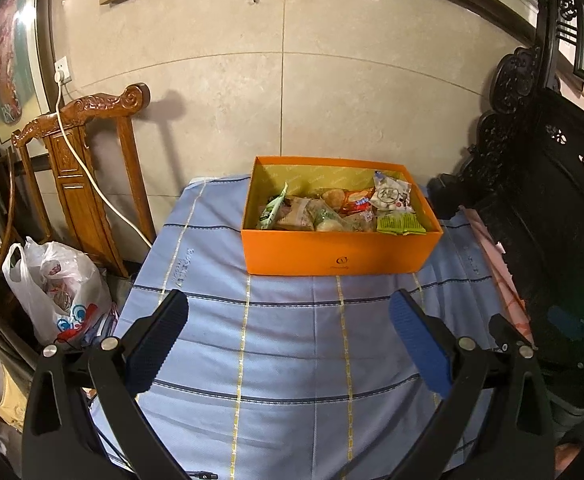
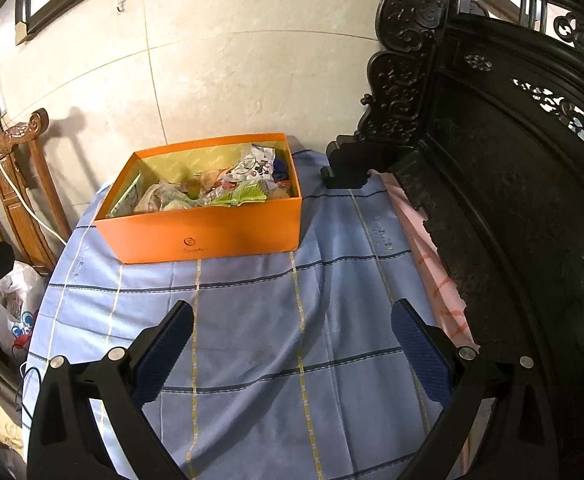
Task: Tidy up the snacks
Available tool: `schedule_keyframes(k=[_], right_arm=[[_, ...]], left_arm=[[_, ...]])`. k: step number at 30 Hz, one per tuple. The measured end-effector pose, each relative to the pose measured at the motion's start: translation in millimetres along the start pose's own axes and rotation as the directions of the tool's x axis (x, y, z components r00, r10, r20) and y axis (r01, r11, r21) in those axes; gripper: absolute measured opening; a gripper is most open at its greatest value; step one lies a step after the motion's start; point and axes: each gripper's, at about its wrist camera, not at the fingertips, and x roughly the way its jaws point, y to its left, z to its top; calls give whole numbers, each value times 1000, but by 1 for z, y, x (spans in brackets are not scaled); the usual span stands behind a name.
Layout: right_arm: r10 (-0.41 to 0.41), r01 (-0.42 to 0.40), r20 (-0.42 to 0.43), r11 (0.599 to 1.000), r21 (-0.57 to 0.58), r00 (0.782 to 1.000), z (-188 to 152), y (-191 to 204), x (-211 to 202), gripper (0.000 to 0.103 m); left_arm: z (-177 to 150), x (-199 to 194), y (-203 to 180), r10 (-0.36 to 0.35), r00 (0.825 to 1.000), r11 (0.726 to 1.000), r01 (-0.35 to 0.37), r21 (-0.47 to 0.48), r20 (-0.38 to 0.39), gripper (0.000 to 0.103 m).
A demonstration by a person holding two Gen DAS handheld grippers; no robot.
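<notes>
Both the left gripper (image 1: 288, 312) and right gripper (image 2: 292, 316) are held spread, empty. At 12 o'clock, light, crinkly, slippery snacks (image 1: 343, 210) in the box (image 1: 335, 256) are best pinched by edges.

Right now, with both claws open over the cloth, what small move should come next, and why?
Probably draw both back and stop: the left claw and right claw hold nothing, the wrapped snacks all lie inside the orange cardboard box, and none shows on the blue checked cloth.

Open orange box (image 1: 339, 250) upright on the blue checked cloth (image 1: 284, 344), heaped with wrapped snacks (image 1: 343, 210).
</notes>
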Motion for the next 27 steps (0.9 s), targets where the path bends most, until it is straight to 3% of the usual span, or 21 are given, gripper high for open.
schedule_keyframes(k=[20,27], right_arm=[[6,-6,9,1000,2,1000,0,0,-1,99],[0,0,10,1000,-5,1000,1,0,-1,100]], left_arm=[[-2,4,-5,2,1000,1000,-2,16,-15,99],[-1,-1,-7,-12,1000,1000,12,27,15,99]])
